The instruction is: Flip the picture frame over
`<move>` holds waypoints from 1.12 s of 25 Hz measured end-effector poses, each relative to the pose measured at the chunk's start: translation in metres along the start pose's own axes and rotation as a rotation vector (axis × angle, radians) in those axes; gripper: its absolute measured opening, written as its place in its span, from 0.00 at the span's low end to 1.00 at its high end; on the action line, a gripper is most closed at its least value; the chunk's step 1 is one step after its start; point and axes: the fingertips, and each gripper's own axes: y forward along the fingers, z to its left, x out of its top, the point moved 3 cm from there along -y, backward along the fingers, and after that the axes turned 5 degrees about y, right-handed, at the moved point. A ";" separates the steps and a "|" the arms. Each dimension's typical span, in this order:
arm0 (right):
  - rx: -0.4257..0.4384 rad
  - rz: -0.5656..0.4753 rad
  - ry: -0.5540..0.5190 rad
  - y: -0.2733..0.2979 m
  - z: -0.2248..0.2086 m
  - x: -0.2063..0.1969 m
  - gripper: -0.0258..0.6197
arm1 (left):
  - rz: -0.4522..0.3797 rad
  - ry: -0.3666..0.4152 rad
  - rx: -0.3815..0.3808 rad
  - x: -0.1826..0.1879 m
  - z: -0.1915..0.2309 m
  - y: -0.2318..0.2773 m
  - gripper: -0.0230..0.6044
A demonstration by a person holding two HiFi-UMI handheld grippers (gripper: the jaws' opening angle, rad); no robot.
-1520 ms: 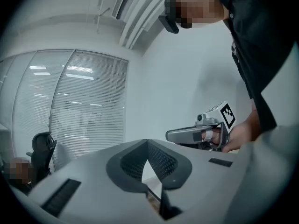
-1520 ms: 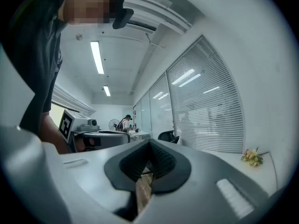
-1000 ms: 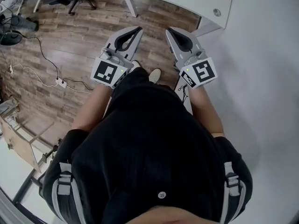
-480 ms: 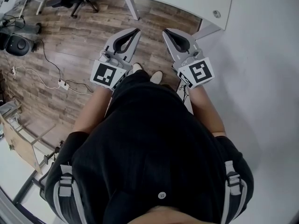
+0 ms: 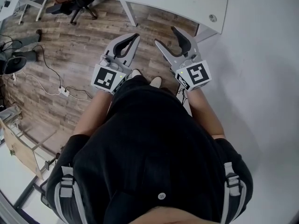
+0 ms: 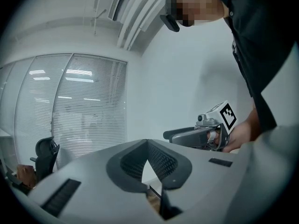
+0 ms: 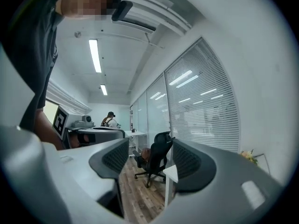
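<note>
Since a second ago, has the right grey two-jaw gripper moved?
Yes. The right grey two-jaw gripper has just been opening, nothing between its jaws; the tips have spread apart below the near edge of the white table. Its body has hardly shifted.

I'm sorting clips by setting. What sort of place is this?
Most likely an office: a swivel chair, a white desk and long blinds across the glazing.
</note>
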 end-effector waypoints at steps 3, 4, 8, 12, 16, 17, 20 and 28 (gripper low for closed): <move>-0.021 -0.016 -0.028 -0.003 -0.006 0.004 0.60 | -0.009 -0.012 0.004 0.004 0.000 0.002 0.04; -0.022 -0.014 -0.034 -0.003 -0.007 0.004 0.62 | -0.011 -0.014 0.007 0.006 0.000 0.003 0.04; -0.020 -0.008 -0.016 0.002 -0.014 0.004 0.65 | -0.002 -0.008 0.013 0.006 0.004 0.007 0.04; -0.029 -0.005 -0.001 0.012 -0.021 0.001 0.65 | 0.013 0.009 0.011 -0.001 0.015 0.012 0.04; -0.053 -0.001 -0.001 0.028 -0.028 -0.001 0.65 | 0.017 0.017 -0.002 -0.008 0.034 0.017 0.04; -0.057 0.001 -0.002 0.033 -0.030 -0.002 0.65 | 0.015 0.017 -0.009 -0.010 0.039 0.019 0.04; -0.074 0.012 0.000 0.054 -0.038 -0.006 0.65 | 0.009 -0.002 -0.033 -0.016 0.058 0.027 0.04; -0.133 0.048 0.005 0.131 -0.049 -0.004 0.65 | -0.011 -0.036 -0.098 -0.022 0.139 0.047 0.04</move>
